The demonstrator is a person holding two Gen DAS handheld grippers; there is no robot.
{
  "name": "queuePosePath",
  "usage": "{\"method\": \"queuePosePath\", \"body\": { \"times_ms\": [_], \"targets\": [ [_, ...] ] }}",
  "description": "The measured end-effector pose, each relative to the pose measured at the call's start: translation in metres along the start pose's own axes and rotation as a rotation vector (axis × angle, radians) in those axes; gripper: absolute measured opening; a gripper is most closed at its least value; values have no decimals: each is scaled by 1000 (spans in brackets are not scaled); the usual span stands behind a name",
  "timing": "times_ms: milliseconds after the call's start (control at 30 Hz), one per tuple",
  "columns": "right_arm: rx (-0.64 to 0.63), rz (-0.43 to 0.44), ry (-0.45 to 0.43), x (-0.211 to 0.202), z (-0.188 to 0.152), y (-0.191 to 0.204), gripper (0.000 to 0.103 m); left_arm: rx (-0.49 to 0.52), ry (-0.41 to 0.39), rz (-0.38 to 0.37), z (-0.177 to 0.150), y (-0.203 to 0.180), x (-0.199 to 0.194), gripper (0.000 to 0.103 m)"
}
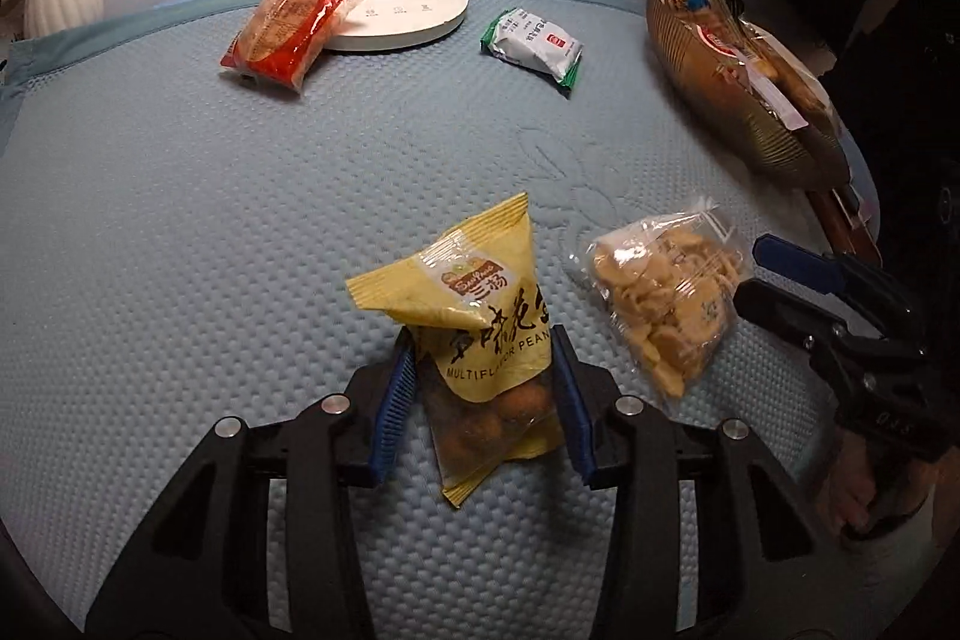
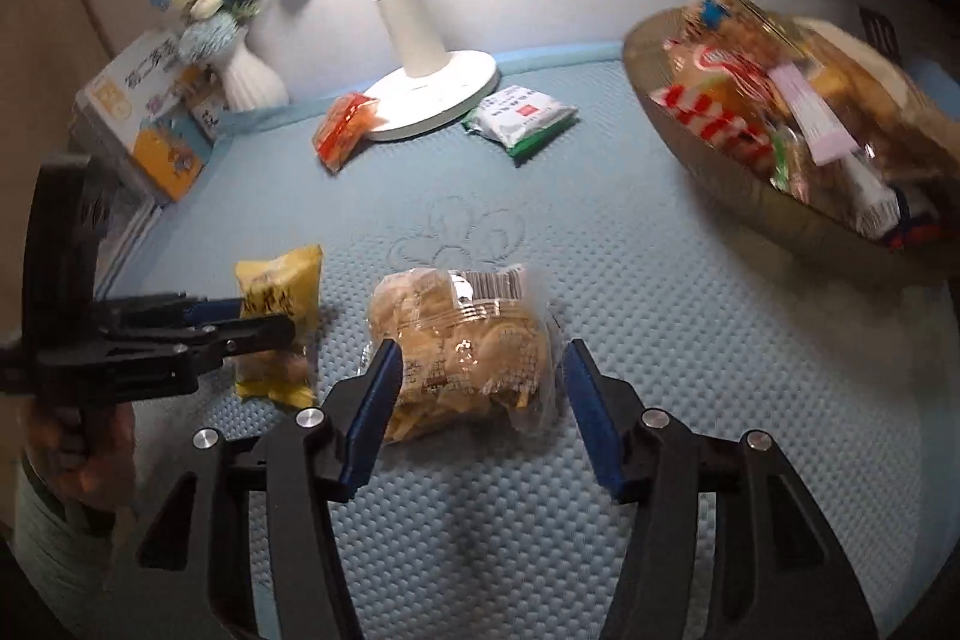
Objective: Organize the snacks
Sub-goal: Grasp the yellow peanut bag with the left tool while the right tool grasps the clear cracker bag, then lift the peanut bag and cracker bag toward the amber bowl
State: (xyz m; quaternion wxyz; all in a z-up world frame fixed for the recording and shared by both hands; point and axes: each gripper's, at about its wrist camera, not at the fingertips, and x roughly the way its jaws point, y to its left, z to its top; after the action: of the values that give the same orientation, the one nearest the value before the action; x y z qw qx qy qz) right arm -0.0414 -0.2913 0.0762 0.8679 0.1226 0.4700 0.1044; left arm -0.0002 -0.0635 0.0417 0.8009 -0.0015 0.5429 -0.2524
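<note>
While the left gripper [image 1: 483,388] pinches the yellow peanut bag [image 1: 480,334] over the blue mat [image 1: 180,220] | right gripper [image 2: 477,412] open around the clear cracker bag [image 2: 462,340] | bowl [image 2: 720,172] already full

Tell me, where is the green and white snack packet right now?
The green and white snack packet lies flat on the blue mat at the far side, just right of the white lamp base, between it and the gold bowl of snacks.
</note>
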Motion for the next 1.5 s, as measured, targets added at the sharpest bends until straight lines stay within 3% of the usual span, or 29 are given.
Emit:
{"method": "queuePosePath", "body": {
  "times_ms": [133, 200, 300, 400, 500, 600, 800, 1000, 1100, 1200, 1333, 1400, 1467, 1500],
  "targets": [
    [93, -1, 29, -4, -18, -12, 66, -45, -49, -8, -12, 7, -1, 61],
    [58, 22, 64, 0, -30, 1, 66, -48, -58, -15, -18, 11, 6, 64],
    [43, 68, 81, 4, -38, 17, 66, -12, -158, -21, -27, 10, 6, 68],
    [66, 78, 86, 17, -22, 25, 66, -28, -183, -22, -27, 12, 3, 68],
    [139, 80, 78, 33, 6, 20, 73, -39, -190, -33, -28, 15, 2, 68],
    [196, 137, 39, 50, 33, 12, 73, -35, -190, -28, -27, 15, 1, 68],
    [184, 67, 75, 77, 29, 20, 81, 7, -185, 25, -27, 6, 5, 69],
    [22, -67, -16, 82, 16, 48, 80, 18, -185, 52, -27, 2, 5, 70],
    [13, -89, -27, 81, 14, 51, 77, 40, -188, 111, -28, -6, 6, 73],
    [-8, -112, -37, 79, 13, 56, 69, 62, -200, 208, -28, -14, 7, 83],
    [-32, -117, -50, 75, 11, 59, 65, 56, -213, 234, -29, -14, 5, 79],
    [-18, -102, -47, 72, 11, 55, 64, 54, -204, 218, -29, -13, 6, 70],
    [14, -71, -47, 67, 11, 48, 64, 68, -203, 206, -29, -16, 7, 50],
    [33, -59, -46, 64, 11, 44, 64, 74, -207, 223, -30, -18, 7, 48]
  ]
}}
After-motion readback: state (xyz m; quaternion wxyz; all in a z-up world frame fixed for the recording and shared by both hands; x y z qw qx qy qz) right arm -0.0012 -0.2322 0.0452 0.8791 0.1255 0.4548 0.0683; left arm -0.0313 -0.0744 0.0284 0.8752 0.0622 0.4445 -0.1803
